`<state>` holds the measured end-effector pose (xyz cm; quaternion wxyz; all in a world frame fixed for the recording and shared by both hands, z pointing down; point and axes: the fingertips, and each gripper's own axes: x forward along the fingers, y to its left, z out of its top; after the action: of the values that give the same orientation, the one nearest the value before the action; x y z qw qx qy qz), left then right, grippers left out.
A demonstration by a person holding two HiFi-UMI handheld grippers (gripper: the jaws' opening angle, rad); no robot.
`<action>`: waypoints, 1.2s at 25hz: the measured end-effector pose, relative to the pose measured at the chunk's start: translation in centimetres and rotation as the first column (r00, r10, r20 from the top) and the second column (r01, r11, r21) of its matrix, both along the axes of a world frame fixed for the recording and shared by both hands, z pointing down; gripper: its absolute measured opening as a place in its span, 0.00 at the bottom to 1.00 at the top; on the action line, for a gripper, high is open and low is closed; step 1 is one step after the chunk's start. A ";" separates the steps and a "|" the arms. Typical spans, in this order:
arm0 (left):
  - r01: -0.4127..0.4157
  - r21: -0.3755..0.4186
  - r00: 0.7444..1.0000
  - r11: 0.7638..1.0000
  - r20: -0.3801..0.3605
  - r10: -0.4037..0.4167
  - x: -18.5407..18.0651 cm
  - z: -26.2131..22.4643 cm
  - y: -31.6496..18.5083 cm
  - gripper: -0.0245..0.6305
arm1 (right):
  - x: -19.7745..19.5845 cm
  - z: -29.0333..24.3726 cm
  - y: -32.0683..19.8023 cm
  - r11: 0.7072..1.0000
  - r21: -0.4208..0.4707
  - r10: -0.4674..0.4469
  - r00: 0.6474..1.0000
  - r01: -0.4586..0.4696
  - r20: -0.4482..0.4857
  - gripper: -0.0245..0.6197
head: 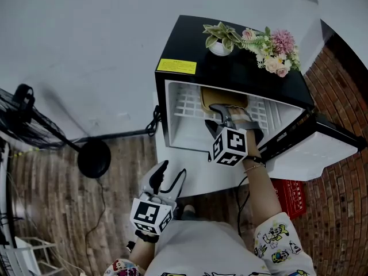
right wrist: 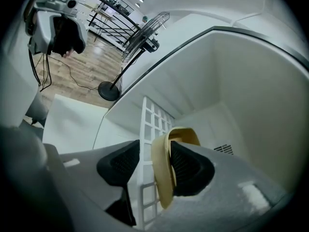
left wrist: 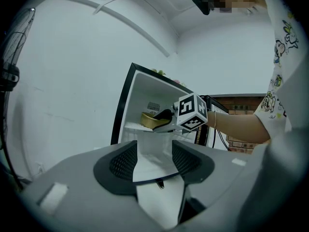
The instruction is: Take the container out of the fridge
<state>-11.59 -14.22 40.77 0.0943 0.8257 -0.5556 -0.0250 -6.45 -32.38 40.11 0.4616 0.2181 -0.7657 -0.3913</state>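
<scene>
A tan, shallow container (head: 224, 101) (left wrist: 150, 121) lies on the white wire shelf (head: 184, 105) inside the small black fridge (head: 230, 68), whose door (head: 322, 148) stands swung wide to the right. My right gripper (head: 225, 115) (right wrist: 155, 154) reaches into the fridge and straddles the container's near wall (right wrist: 162, 168). One pad is inside the container against that wall. The other pad stands off from it with a visible gap, so the jaws are open. My left gripper (head: 163, 174) (left wrist: 153, 156) hangs in front of the fridge, level, open and empty.
A potted plant (head: 220, 39) and a bunch of flowers (head: 275, 50) sit on the fridge top. A standing fan's round base (head: 94, 158) and cable lie on the wooden floor at the left. A red crate (head: 293, 197) is under the open door.
</scene>
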 end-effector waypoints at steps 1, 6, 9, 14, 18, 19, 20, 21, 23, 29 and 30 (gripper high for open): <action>-0.001 0.000 1.000 1.000 0.000 0.001 0.1 0.0 0.0 0.38 | 0.0 0.0 0.0 1.000 0.001 0.000 1.000 0.000 0.000 0.34; -0.002 0.003 1.000 1.000 -0.001 0.002 0.3 -0.1 -0.1 0.37 | 0.3 -0.3 0.3 1.000 0.020 -0.004 1.000 0.004 -0.011 0.23; -0.005 0.004 1.000 1.000 -0.001 0.005 0.3 -0.1 -0.3 0.37 | 0.5 -0.4 0.3 1.000 0.031 -0.005 1.000 0.006 -0.016 0.17; -0.004 0.004 1.000 1.000 -0.003 0.004 0.5 -0.3 -0.2 0.37 | 0.6 -0.3 0.4 0.999 0.042 -0.014 0.999 0.016 -0.033 0.09; -0.003 0.010 1.000 1.000 -0.002 0.003 0.4 -0.2 -0.2 0.37 | 0.8 0.1 0.4 0.999 0.048 -0.014 0.998 0.017 -0.062 0.07; -0.002 0.011 1.000 1.000 -0.002 0.003 0.4 -0.2 -0.2 0.37 | 0.8 0.1 0.4 0.999 0.049 -0.014 0.998 0.017 -0.066 0.06; -0.001 0.011 1.000 1.000 -0.002 0.001 0.3 -0.2 -0.3 0.37 | 0.8 0.1 0.4 0.999 0.049 -0.014 0.998 0.018 -0.068 0.06; 0.000 0.012 1.000 1.000 -0.002 0.000 0.3 -0.2 -0.3 0.37 | 0.8 0.1 0.4 0.999 0.050 -0.014 0.997 0.018 -0.071 0.06; 0.002 0.013 1.000 1.000 -0.002 -0.002 0.2 -0.3 -0.3 0.37 | 0.8 0.1 0.5 0.999 0.051 -0.015 0.997 0.019 -0.076 0.06; 0.001 0.018 1.000 1.000 0.001 -0.001 -0.1 -0.4 -0.3 0.37 | 0.7 -0.1 0.7 0.998 0.057 -0.016 0.997 0.020 -0.079 0.06; 0.001 0.019 1.000 1.000 0.002 -0.001 -0.2 -0.4 -0.2 0.37 | 0.7 -0.2 0.8 0.998 0.059 -0.015 0.997 0.020 -0.078 0.06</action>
<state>-11.78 -14.47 40.33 0.0859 0.8263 -0.5558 -0.0297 -5.70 -31.62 39.88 0.4808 0.2097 -0.7370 -0.4263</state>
